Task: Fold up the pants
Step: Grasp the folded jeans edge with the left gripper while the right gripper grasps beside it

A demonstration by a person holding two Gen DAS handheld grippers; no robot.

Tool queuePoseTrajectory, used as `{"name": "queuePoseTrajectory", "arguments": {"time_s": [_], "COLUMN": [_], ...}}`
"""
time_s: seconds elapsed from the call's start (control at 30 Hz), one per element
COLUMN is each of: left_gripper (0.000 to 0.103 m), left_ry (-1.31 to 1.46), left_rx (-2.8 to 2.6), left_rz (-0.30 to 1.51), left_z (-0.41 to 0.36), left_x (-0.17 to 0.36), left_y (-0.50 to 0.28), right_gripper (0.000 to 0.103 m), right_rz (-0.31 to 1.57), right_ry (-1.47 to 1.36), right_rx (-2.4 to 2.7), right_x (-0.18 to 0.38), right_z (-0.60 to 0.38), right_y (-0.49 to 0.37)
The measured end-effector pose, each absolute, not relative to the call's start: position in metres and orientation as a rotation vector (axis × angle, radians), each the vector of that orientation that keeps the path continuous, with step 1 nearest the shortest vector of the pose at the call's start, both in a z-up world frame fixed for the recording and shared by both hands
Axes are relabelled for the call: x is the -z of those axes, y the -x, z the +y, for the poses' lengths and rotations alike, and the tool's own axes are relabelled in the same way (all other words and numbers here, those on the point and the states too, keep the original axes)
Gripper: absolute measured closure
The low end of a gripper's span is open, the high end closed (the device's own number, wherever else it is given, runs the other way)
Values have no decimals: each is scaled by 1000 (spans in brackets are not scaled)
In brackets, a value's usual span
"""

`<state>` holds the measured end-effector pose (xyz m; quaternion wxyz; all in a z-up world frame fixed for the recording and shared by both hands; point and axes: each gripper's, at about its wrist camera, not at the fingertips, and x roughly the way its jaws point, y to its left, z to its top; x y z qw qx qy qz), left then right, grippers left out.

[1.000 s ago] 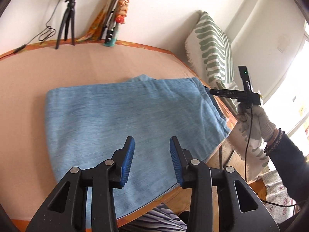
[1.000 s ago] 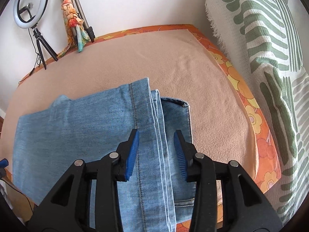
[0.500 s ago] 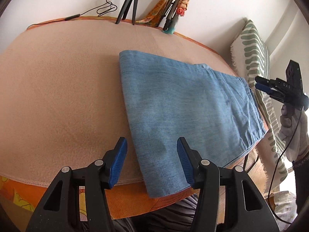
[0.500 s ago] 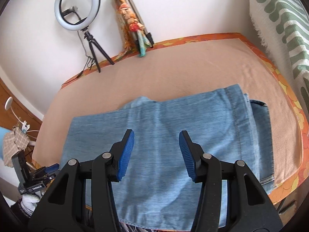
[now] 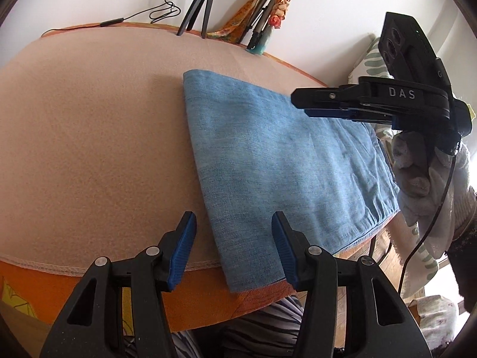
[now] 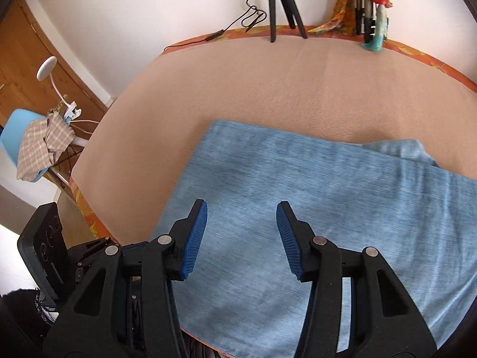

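Note:
The light blue denim pants (image 5: 277, 161) lie folded flat as a rectangle on the beige-covered table (image 5: 89, 134); they also show in the right wrist view (image 6: 328, 208). My left gripper (image 5: 234, 244) is open and empty, hovering over the pants' near left corner at the table's front edge. My right gripper (image 6: 241, 232) is open and empty, held above the pants near their left folded edge. The right gripper also shows from the side in the left wrist view (image 5: 342, 104), above the pants' right part, held by a gloved hand (image 5: 423, 179).
A black tripod (image 5: 199, 3), a cable (image 5: 143, 15) and folded stands with orange cloth (image 5: 262, 9) stand along the table's far edge by the wall. A striped cushion (image 5: 372, 65) is at the right. A blue chair with checked cloth (image 6: 32, 143) stands left of the table.
Both grippers swung left along the pants. The right gripper moved from the waistband side over to the folded left part and now sits close to the left gripper. The pants lie unmoved.

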<state>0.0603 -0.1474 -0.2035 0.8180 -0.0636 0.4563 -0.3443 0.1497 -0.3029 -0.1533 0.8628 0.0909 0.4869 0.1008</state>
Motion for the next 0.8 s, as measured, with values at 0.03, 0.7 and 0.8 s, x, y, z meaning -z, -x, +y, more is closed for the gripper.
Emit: {"name": "queuePoseTrajectory", "arguments": {"time_s": [0.03,0.7,0.8], "left_gripper": [53,77,79], "left_ry": [145,188,199], "left_rx": [737,791,803], "left_rz": [971,942,935], "left_z": [-146,-140,-139], "left_x": [204,198,195], "left_y": [-60,-52,-52], "right_gripper": [52,45,45], "right_rz": [1036,1321,1352], "right_ry": [-184,-72,-46], "right_rx": [-223,-224,-219], "right_x": [156,194,198], "right_z": [-295,-208,-200], "right_y": [-154,-227,-230]}}
